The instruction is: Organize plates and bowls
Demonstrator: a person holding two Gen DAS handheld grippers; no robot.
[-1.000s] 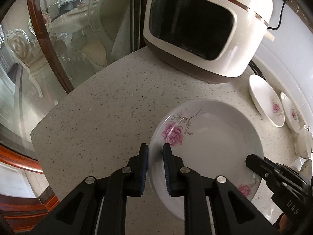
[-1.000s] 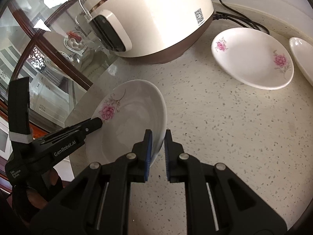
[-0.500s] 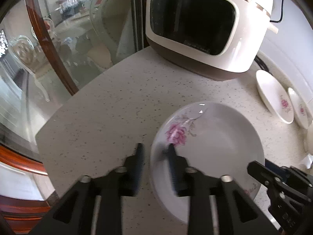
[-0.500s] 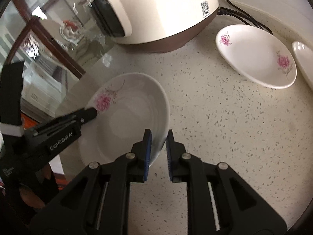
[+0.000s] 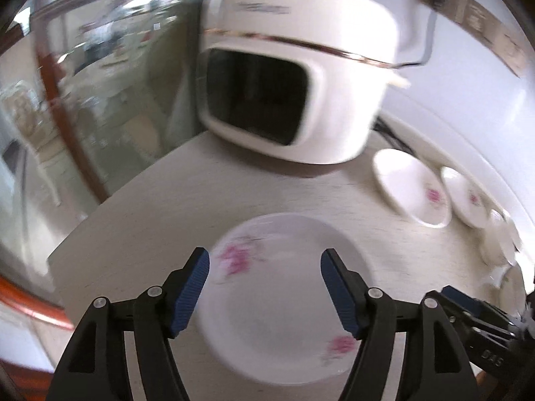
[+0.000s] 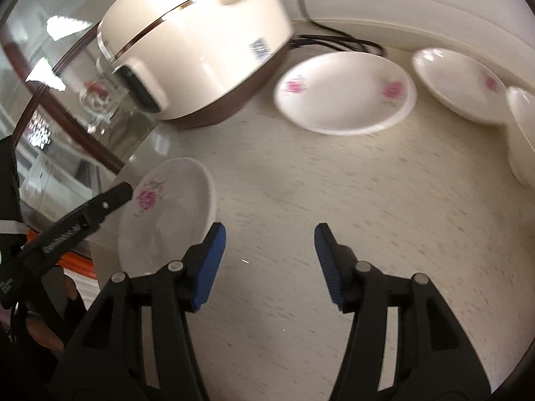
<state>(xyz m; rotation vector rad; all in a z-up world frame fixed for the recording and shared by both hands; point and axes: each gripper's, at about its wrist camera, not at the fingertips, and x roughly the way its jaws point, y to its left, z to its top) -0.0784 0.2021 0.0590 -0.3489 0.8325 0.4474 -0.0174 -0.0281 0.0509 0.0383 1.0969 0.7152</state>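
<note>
Left wrist view, blurred: the left gripper (image 5: 264, 289) has its jaws spread, just having been opening, and nothing is pinched; the flowered plate (image 5: 284, 304) lies flat on the counter (image 5: 160, 207) under the gap between the blue pads (image 5: 192, 289), which do not press on its rim. At about four o'clock of that plate the tip of the other tool shows. Right wrist view: the right gripper (image 6: 270, 262) is likewise spread, its jaws having just been opening, with bare counter between them; the flowered plate (image 6: 167, 220) sits at its ten o'clock, just beside the left pad but apart from it. So that plate looks set down near the counter's corner, in front of the rice cooker (image 6: 197, 46). Left to gather, as I judge: the second plate (image 6: 346, 92) at twelve o'clock of the right gripper, the third plate (image 6: 461, 87) at two o'clock, and a white dish (image 6: 521, 127), perhaps a bowl, at the right edge, too cut off to name. Only the first piece seems placed; most of the stacking is ahead
</note>
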